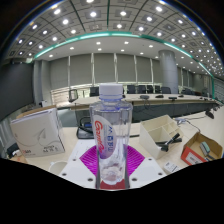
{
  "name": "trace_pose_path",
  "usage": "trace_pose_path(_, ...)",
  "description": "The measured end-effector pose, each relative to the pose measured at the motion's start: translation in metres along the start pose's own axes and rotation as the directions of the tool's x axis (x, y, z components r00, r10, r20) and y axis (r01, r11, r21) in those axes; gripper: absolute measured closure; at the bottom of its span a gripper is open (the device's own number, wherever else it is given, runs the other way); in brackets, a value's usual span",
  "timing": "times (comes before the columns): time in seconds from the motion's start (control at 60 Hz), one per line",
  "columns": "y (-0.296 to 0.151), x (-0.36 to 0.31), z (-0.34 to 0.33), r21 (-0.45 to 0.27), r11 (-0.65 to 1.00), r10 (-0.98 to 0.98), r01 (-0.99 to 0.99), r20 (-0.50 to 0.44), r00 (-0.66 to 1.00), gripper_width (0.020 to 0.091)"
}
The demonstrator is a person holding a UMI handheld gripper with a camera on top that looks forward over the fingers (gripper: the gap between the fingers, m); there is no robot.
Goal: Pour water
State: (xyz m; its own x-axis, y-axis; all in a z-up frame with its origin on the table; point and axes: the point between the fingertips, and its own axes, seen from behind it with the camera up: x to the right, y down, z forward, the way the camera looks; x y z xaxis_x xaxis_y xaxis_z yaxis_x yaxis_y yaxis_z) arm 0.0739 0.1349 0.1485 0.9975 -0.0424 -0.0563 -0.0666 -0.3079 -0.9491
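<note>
A clear plastic water bottle point(111, 130) with a white cap and a red, white and blue label stands upright between my fingers, raised above the desks. My gripper point(111, 165) is shut on the bottle's lower half. Both purple pads point(93, 160) press against its sides. The bottle's base is hidden between the fingers.
A white box-shaped device point(40, 130) sits on the desk to the left. An open cardboard box point(205, 148) and white papers point(160, 128) lie to the right. Long desks with black chairs point(150, 92) run across the room beyond.
</note>
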Motion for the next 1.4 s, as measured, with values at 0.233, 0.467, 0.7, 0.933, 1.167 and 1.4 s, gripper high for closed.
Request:
trace_pose_path(0.233,0.065,0.004,0.018,-0.078,0.996,-0.053,0.053,0.004,0.999,0.0771)
trace_pose_path(0.467,0.067,0.003,0.016,-0.059,0.997,-0.055,0.055,0.004,0.998,0.0613)
trace_pose_path(0.7,0.075,0.003,-0.011,-0.178,0.984,-0.006,0.008,0.011,1.0,0.0242)
trace_pose_path(0.933,0.04,-0.011,-0.109,-0.217,0.976,-0.04,0.036,-0.013,0.999,0.0246)
trace_pose_path(1.167,0.028,-0.046,-0.251,-0.313,0.948,-0.073,0.063,-0.02,0.997,0.0245)
trace_pose_path(1.4,0.036,-0.074,-0.348,-0.345,0.934,-0.101,0.088,-0.018,0.995,0.0245)
